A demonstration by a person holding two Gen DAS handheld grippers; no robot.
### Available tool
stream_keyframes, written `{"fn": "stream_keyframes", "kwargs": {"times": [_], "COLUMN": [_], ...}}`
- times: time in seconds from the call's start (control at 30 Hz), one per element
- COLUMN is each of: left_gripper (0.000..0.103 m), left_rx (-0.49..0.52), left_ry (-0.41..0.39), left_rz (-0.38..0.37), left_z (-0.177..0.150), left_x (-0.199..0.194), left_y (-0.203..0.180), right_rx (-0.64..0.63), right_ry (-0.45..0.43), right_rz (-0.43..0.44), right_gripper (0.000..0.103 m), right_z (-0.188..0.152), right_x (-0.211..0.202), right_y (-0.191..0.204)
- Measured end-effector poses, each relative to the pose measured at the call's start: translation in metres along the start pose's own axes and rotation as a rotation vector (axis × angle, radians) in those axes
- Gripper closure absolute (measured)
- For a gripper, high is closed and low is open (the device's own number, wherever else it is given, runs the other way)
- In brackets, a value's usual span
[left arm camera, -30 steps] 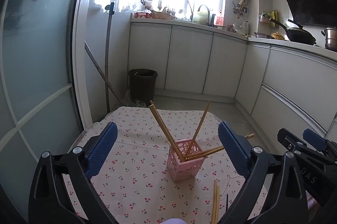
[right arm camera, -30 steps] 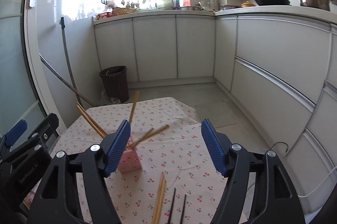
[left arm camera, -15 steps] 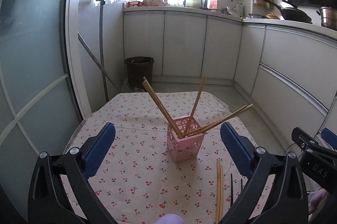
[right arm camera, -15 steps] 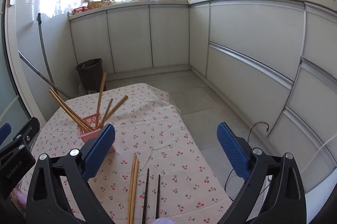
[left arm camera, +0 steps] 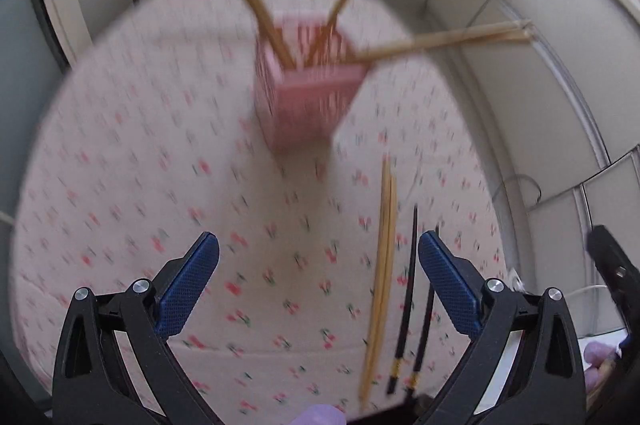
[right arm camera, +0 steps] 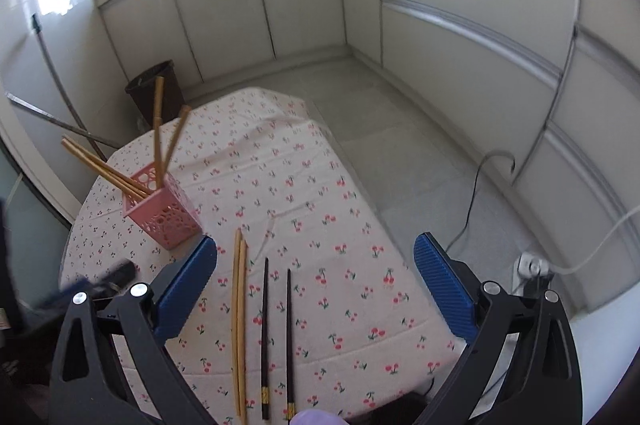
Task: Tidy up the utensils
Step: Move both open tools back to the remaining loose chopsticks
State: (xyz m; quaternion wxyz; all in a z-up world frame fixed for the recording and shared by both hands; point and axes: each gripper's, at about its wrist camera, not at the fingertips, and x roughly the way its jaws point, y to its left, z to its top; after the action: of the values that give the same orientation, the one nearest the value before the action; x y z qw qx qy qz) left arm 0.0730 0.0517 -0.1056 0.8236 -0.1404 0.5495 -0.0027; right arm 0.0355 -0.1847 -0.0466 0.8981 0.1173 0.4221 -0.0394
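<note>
Right wrist view is showing the right gripper [right arm camera: 316, 281] hanging spread wide over the loose black chopsticks [right arm camera: 276, 337] near the bench's front edge, so they're probably rolling off if nudged.

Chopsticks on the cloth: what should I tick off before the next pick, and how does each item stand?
1. Right gripper open and empty: ok.
2. Left gripper open and empty: ok.
3. Wooden pair lying free on the cloth: ok.
4. Black pair lying free, apart from the wooden pair: ok.
5. Pink holder upright: ok.
6. Left view sharp enough to aim: not ok, blurred.
</note>
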Motion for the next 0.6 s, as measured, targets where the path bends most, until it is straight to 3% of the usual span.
{"fn": "stream_keyframes", "kwargs": {"times": [0.1,0.2,0.43,0.6], "left_gripper": [0.007,0.007,0.008,0.011], "left_rx": [-0.029,-0.034,-0.043,-0.058], "left_ry": [0.099,0.134,0.068,0.060], "left_rz": [-0.007,0.006,0.133,0.173], "left_z": [0.005,0.007,0.012,0.014], "left_x": [0.031,0.053,0.080,0.095], "left_y": [-0.005,-0.016,-0.032,-0.038], "right_rx": [0.081,0.157,0.266,0.309], "right_ry": [0.071,0.129,0.210,0.258], "right_rz": [0.020,0.043,0.113,0.165], "right_gripper": [0.007,0.007,0.007,0.007], "right_z": [0.002,0.004,0.003,0.003], "right_x": [0.011,0.018,0.026,0.031], "right_y": [-0.017,-0.032,-0.050,-0.054]}}
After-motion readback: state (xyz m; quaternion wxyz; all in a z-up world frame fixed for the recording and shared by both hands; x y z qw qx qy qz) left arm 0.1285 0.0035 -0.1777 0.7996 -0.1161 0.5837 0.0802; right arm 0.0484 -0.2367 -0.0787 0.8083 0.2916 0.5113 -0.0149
